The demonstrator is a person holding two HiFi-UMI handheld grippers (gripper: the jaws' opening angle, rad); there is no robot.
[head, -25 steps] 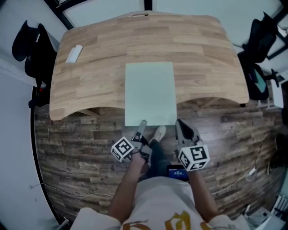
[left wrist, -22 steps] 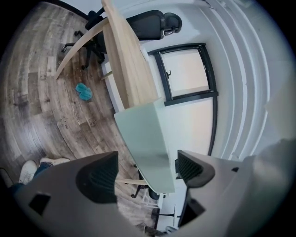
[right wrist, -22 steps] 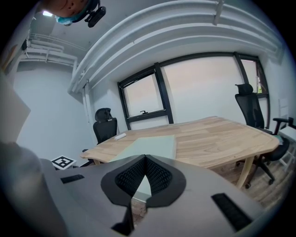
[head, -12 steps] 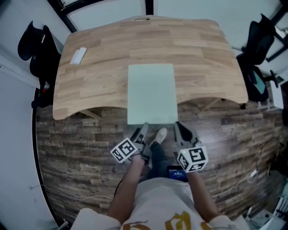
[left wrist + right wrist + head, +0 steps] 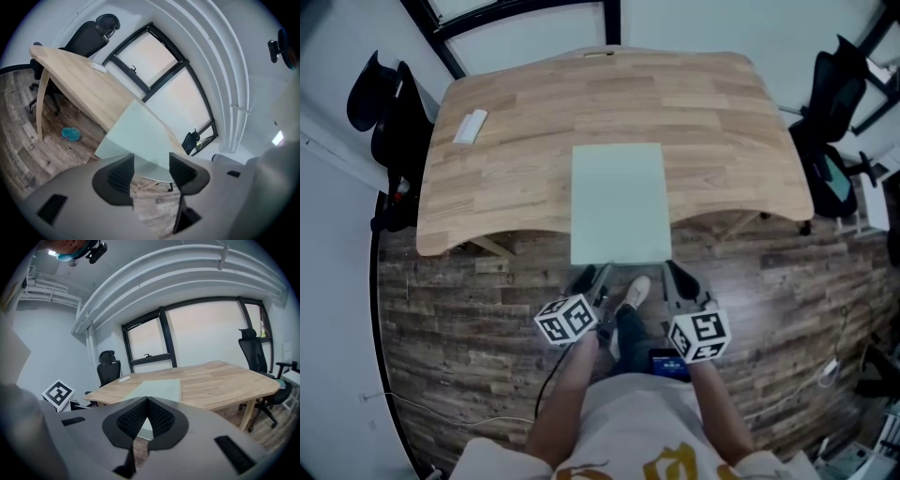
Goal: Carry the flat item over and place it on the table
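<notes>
Overhanging the near edge of the light wooden table (image 5: 722,122), the pale green flat sheet (image 5: 619,202) could slide off if nudged. On the left gripper (image 5: 151,165) the jaws stand apart, have just been closing and pinch nothing; the right gripper (image 5: 146,401) is closed and empty.

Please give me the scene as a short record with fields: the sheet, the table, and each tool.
sheet: pale green, lies flat on the table, near end overhangs the edge
table: wooden, small white item near its far left corner
left tool: jaws apart, just been closing, nothing gripped; sheet edge just ahead
right tool: jaws together, empty
chairs: black, one at each side
</notes>
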